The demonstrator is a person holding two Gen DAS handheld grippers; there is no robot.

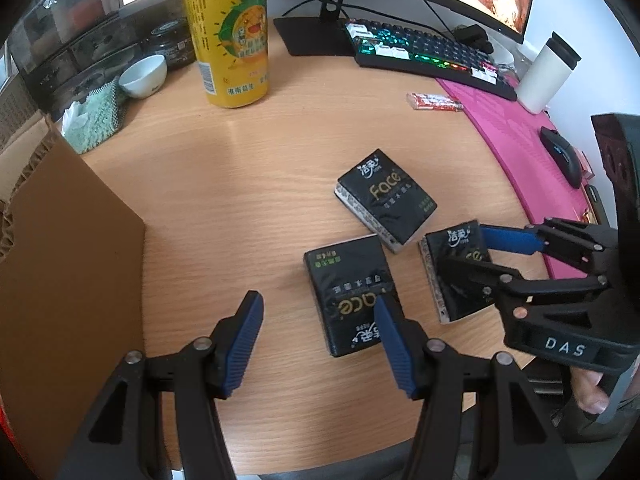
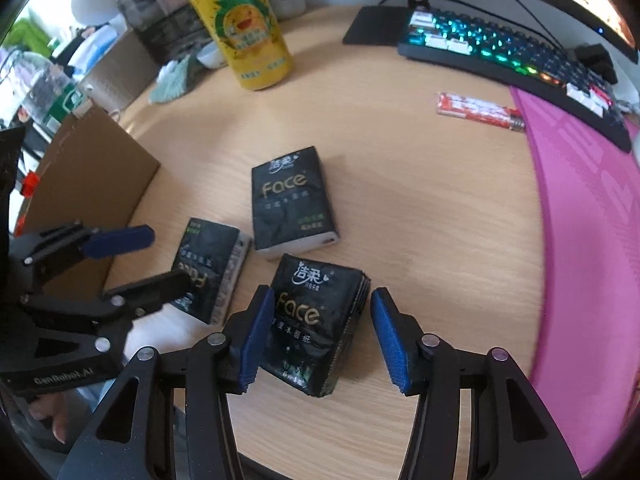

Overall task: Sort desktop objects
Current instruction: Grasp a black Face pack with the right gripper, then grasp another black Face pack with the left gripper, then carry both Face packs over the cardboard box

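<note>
Here the wooden desk (image 1: 248, 184) carries three black "Face" tissue packs lying flat and close together. The far pack (image 2: 292, 204) sits nearest the yellow can (image 1: 226, 32); the left pack (image 1: 346, 300) lies below it, and the right pack (image 2: 318, 320) just beside both.

The right gripper (image 2: 320, 340) points steeply down with its blue pads on either side of the right pack. Its jaws stand apart: the left pad is at the pack's edge, the right pad clear of it, so nothing is clamped. The pack rests on the desk.

The left gripper (image 1: 320, 340) hangs open over bare desk, one pad overlapping the left pack's edge in view; whether it touches I cannot tell. It holds nothing.

A cardboard box (image 1: 68, 240) stands at the desk's left edge; its inside is hidden. Behind the can sit a small white bowl (image 1: 143, 76), whose contents I cannot see, and dark drawers (image 1: 80, 52). A white flask (image 1: 550, 70) with a dark cap stands beside the keyboard (image 1: 428, 54), on the pink mat (image 1: 516, 144).
</note>
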